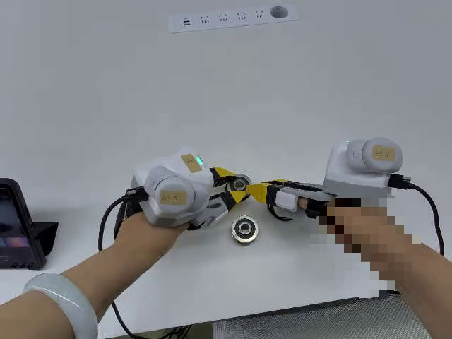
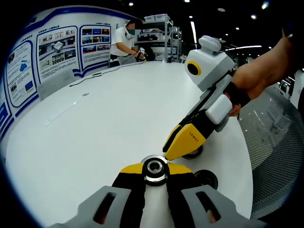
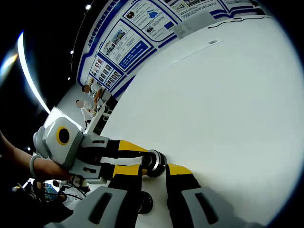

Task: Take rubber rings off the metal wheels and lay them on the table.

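Over the near middle of the white table (image 1: 212,106), the left gripper (image 2: 154,170) squeezes a metal wheel (image 1: 240,183). The right gripper (image 3: 154,175) has its tips at that wheel, but I cannot tell if it pinches. If it tugs the rubber ring (image 3: 160,163) crooked, the wheel could slip out and drop onto the table.

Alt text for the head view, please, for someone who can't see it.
Over a white table, the left gripper clamps a small metal wheel in its yellow jaws while the right gripper meets it from the opposite side. A second wheel lies flat on the table nearer the camera; a power strip lies farther back.
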Action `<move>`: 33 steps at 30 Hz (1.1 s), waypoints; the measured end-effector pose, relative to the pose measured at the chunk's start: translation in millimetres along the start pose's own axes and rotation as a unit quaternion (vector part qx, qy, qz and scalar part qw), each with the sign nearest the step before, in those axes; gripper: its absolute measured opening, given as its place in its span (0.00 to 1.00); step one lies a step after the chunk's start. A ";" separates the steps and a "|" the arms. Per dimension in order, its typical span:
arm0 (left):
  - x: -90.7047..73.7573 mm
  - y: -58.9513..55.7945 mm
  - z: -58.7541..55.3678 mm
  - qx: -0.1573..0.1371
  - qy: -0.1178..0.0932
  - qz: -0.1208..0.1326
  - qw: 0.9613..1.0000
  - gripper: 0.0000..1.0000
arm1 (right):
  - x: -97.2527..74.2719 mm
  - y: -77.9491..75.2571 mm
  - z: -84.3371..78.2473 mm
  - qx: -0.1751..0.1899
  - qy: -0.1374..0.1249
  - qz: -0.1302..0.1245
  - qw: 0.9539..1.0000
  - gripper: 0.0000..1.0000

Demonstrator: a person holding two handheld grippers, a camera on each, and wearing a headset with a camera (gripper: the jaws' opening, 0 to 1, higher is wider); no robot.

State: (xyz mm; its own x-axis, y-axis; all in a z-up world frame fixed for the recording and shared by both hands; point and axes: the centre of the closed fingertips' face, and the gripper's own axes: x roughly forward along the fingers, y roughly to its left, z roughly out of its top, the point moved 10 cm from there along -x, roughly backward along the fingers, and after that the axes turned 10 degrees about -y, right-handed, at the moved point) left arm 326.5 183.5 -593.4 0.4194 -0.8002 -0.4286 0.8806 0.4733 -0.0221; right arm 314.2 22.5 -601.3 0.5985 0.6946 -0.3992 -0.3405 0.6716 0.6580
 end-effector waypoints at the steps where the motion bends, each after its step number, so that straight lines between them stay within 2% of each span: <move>1: 0.5 0.1 -0.1 0.001 0.000 0.000 1.000 0.17 | 0.8 -0.7 0.5 0.001 -0.001 0.000 1.000 0.22; 8: 0.7 1.7 -0.5 -0.001 -0.001 -0.001 1.000 0.14 | 8.1 -5.2 0.5 0.020 -0.001 0.002 1.000 0.22; 19: 0.8 2.9 -1.0 -0.002 -0.003 -0.002 1.000 0.14 | 18.3 -2.9 -0.8 0.047 0.000 0.013 0.999 0.23; 23: 0.7 2.9 -1.4 -0.001 -0.003 -0.001 1.000 0.14 | 18.3 -5.7 -0.9 0.066 -0.003 0.015 0.998 0.24; 33: 0.5 2.0 -1.6 0.000 -0.003 0.000 1.000 0.14 | 9.6 -2.8 -1.8 0.071 0.008 0.020 0.997 0.21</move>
State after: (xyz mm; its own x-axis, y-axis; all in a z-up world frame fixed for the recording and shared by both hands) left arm 328.1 184.6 -595.1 0.4205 -0.8023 -0.4236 0.8805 0.4735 -0.0229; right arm 319.6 27.8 -608.1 0.5752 0.7241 -0.3804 -0.2573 0.6016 0.7562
